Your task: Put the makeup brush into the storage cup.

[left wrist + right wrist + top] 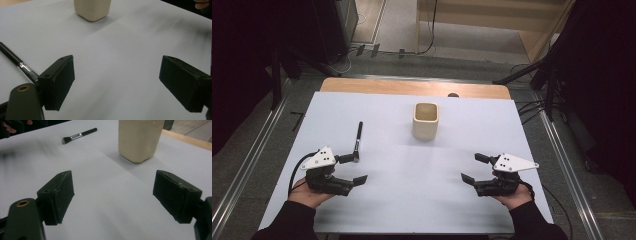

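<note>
The left tongs [353, 169] stand wide open and hold nothing; in the left gripper view bare white desk [120, 62] shows between the two black pads. The right tongs [474, 167] are just as wide apart and equally empty, well away from the left ones across the near half of the desk [412, 200].

The brush [358, 140] lies flat on the left part of the desk, its handle pointing away from the person. Its near end sits just beside the left tongs' far jaw; in the high view the two look close to touching, though I cannot tell whether they meet. In the left gripper view the brush [17, 63] runs off behind the left-hand jaw, outside the gap. In the right gripper view the brush [78, 135] lies farther off to the left, bristles towards the left.

The cup [426, 120], cream and squarish, stands upright towards the far middle of the desk, apart from the brush and both tongs. Nothing lies between the cup and either pair. Cables and dark stands lie on the floor [462, 50] beyond the far edge.
</note>
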Action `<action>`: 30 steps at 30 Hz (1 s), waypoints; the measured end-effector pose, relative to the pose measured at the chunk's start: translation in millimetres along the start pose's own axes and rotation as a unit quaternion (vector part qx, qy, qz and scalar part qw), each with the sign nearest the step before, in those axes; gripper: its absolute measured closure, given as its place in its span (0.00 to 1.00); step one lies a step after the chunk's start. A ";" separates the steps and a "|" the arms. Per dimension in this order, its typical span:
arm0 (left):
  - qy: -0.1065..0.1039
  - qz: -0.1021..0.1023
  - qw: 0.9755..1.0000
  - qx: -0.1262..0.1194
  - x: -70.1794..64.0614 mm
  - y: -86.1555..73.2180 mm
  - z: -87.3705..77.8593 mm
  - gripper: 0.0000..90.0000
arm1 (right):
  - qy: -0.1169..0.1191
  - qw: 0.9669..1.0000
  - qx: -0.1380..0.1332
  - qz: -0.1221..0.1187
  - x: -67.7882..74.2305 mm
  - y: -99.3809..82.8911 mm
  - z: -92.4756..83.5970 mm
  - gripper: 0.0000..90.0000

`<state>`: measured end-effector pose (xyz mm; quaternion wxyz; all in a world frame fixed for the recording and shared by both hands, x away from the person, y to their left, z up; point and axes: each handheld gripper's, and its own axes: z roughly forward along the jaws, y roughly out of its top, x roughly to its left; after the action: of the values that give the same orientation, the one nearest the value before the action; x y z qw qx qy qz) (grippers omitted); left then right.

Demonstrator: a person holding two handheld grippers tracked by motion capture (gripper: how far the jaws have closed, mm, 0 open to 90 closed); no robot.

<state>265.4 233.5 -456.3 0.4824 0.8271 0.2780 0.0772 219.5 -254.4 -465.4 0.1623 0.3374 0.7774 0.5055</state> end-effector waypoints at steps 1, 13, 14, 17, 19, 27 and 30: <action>-0.001 0.000 1.000 0.000 0.0 0.0 0.0 0.15 | 0.000 1.000 -0.003 -0.001 0.2 0.4 -0.3 0.21; 0.001 0.000 1.000 0.001 -0.2 0.1 -0.1 0.15 | 0.000 1.000 0.000 0.002 -0.4 0.2 -0.5 0.21; 0.001 0.001 1.000 0.001 -0.2 0.1 -0.1 0.15 | 0.000 1.000 0.000 0.001 -0.4 0.2 -0.3 0.21; 0.001 0.001 1.000 0.002 -0.2 0.1 -0.2 0.15 | 0.000 1.000 0.002 0.002 -0.3 0.2 -0.2 0.21; 0.001 0.001 1.000 0.001 -0.2 0.0 -0.3 0.15 | -0.003 1.000 0.007 0.001 -0.3 -0.2 0.4 0.21; 0.012 0.006 1.000 -0.007 -1.5 1.9 -2.2 0.15 | -0.007 1.000 0.006 0.000 -0.1 -0.3 0.3 0.21; 0.014 0.007 1.000 -0.011 -2.2 3.1 -3.2 0.15 | -0.005 1.000 0.006 0.001 0.1 -0.2 0.6 0.21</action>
<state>263.4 233.5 -451.8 0.4872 0.8222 0.2782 0.0958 219.8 -253.9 -465.8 0.1636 0.3421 0.7791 0.4992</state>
